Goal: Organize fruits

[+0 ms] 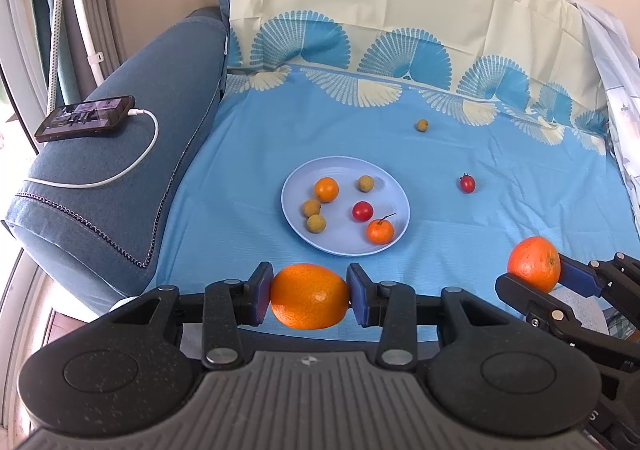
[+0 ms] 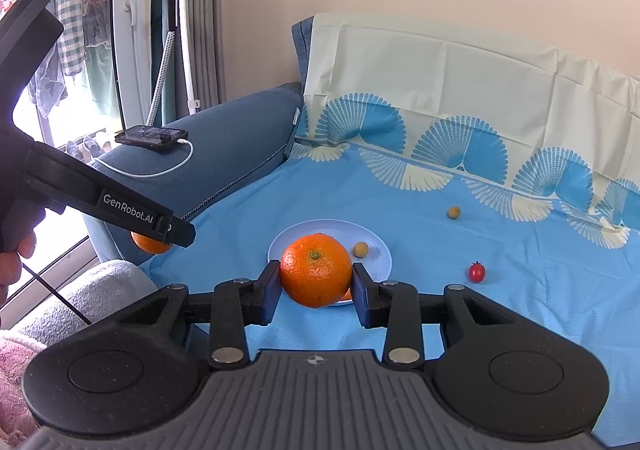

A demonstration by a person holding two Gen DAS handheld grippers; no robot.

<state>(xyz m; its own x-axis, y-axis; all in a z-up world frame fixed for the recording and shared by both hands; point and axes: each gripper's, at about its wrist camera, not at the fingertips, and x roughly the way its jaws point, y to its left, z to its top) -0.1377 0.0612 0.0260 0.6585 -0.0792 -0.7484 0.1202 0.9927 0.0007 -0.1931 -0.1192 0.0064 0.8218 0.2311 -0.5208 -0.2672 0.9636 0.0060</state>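
Clamped between the blue pads of the left gripper is a large smooth orange, its long axis running sideways from pad to pad and its navel end facing the camera. The right gripper pinches a rounder, pebbled orange, with the green stem scar turned up and toward the lens. In the left wrist view that second gripper and its fruit sit at the right edge, well apart from the first. White lettering on the left gripper's black body reads "GenRobot.AI" in the right wrist view, where a hand grips its handle.

Beyond both lies a pale blue round plate on a blue sheet with a fan pattern. It holds two small tangerines, three brown longans and one cherry tomato, leaving bare room at its near left. Another cherry tomato and a stray longan lie on the open sheet to the right. A black phone with a white cable rests on the blue sofa arm.
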